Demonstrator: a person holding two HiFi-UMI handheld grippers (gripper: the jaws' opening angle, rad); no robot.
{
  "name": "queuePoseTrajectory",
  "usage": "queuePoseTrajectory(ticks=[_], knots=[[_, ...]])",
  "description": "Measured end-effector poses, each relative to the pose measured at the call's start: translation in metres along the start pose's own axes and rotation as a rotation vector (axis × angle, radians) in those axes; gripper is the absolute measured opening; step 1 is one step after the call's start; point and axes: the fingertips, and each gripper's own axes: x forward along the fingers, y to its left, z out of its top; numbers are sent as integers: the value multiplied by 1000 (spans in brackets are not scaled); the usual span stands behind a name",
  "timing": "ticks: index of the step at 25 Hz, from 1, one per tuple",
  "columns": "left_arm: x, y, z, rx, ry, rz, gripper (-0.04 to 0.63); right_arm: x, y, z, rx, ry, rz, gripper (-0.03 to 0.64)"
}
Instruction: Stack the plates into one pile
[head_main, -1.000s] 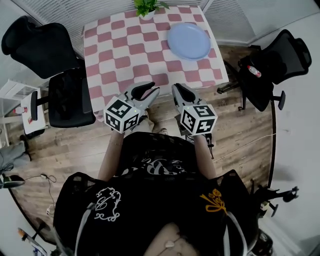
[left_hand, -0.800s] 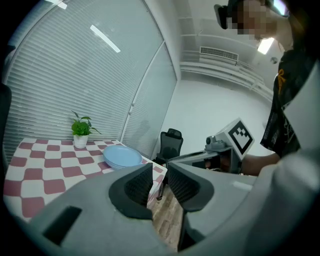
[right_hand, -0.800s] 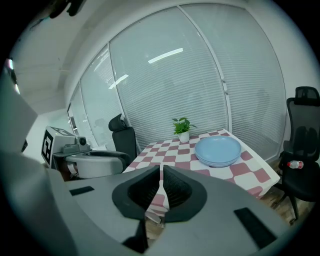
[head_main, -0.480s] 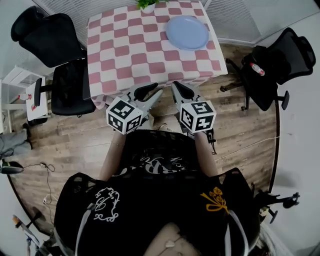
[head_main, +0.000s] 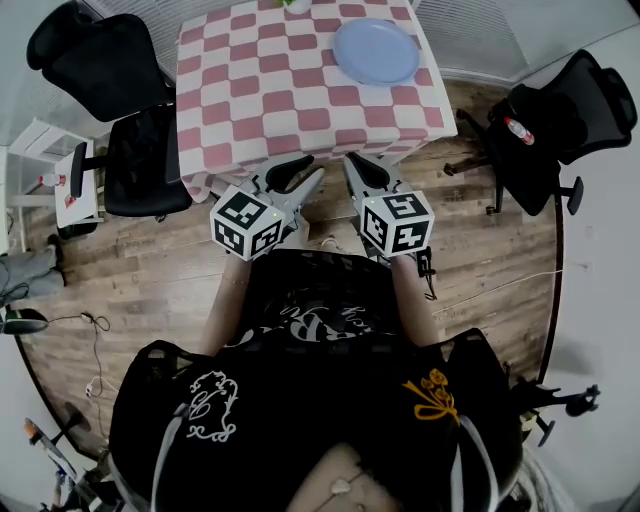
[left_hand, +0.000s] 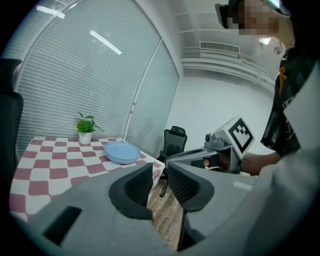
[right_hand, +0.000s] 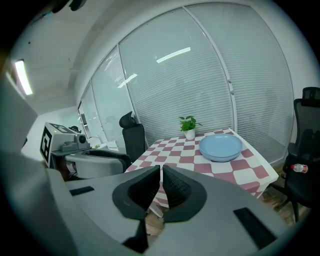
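**A:** Your grippers?

**B:** On your left gripper (left_hand: 160, 176) the jaws are a sliver apart with nothing between them. On your right gripper (right_hand: 161, 176) the jaws are together, also empty. You hold both close to your body, short of the table (head_main: 250, 95).

**A:** Plates?

**B:** The blue plates (head_main: 376, 50) sit in one pile at the table's far right, near the plant (right_hand: 189, 125). Stacking looks done to me, so you likely have no pick left. At most, check the pile is even.

Left hand-held gripper (head_main: 303, 168) and right hand-held gripper (head_main: 356, 163) farther back from table (head_main: 250, 95) than before.
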Motion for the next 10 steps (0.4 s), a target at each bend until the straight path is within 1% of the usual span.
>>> queuePoseTrajectory(ticks=[4, 10], knots=[[1, -2, -3, -1, 8, -2, 104, -1, -1, -3, 2, 6, -2, 25], [2, 5, 4, 7, -4, 9, 104, 6, -1, 4, -20, 8, 7, 25]])
